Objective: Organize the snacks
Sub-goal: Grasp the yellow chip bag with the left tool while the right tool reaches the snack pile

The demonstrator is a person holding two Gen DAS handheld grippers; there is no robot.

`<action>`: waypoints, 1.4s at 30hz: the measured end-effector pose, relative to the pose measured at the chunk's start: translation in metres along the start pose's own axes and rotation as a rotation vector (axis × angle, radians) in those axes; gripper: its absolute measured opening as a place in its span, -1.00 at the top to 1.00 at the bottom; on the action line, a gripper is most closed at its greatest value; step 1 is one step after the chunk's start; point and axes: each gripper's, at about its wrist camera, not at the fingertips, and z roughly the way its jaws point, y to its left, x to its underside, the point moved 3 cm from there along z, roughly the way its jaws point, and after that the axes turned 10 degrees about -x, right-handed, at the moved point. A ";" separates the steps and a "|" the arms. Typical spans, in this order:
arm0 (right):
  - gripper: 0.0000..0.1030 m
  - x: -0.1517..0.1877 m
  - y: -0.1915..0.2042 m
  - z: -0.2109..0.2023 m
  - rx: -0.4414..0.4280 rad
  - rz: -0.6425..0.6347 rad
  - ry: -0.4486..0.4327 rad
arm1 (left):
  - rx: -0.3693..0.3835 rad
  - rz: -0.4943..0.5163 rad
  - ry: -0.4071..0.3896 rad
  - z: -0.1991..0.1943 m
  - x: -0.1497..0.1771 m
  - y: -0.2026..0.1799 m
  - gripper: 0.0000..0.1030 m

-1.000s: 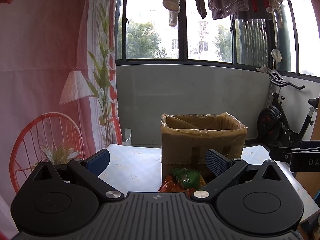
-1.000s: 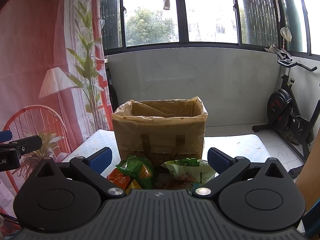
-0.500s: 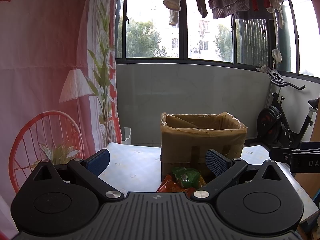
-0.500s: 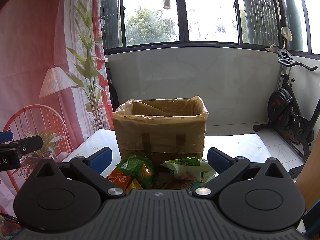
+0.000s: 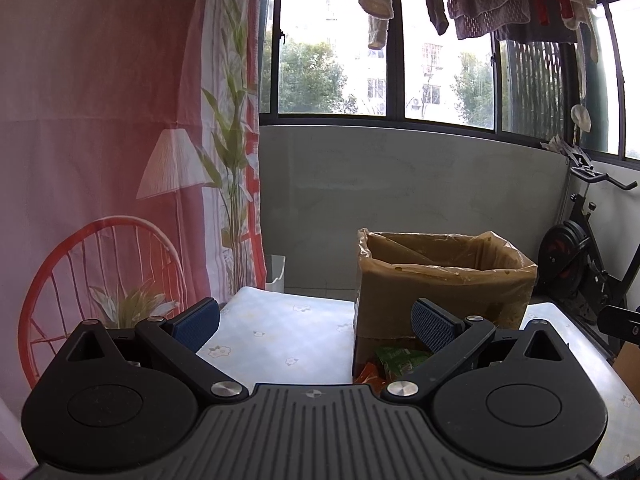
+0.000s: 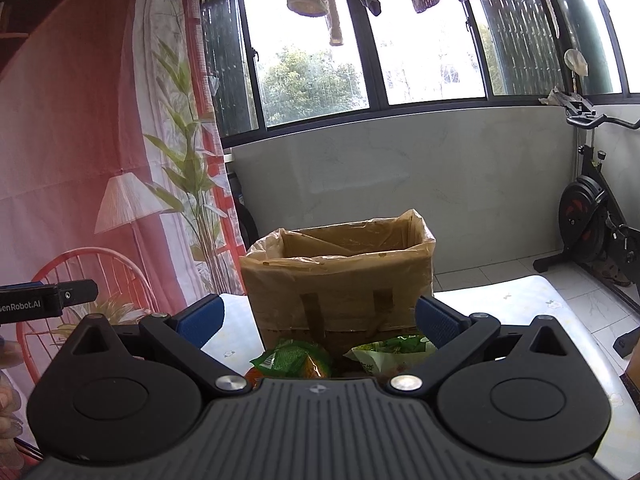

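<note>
Bright dark-framed windows (image 5: 384, 56), hanging laundry (image 5: 500, 4), grey low wall (image 6: 400, 168), pink printed curtain (image 5: 100, 120), exercise bike (image 6: 600, 224)

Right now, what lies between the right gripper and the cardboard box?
In the right wrist view, snack packets lie between the open right gripper and the cardboard box: a green-and-orange packet and a green-and-white packet, both on the table in front of the box.

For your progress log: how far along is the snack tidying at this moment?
Barely begun. Done: nothing visibly packed. In hand: nothing; the left tongs and right tongs are open and empty. Left: the snack packets lying on the table before the lined box.
</note>
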 end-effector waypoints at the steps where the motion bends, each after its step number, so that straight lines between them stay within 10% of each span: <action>1: -1.00 0.001 -0.003 0.004 0.005 0.001 -0.009 | 0.001 -0.010 0.007 0.005 0.003 0.000 -1.00; 42: -0.89 0.112 -0.073 0.084 0.114 0.041 0.163 | 0.493 0.129 0.382 0.138 0.169 -0.087 -0.64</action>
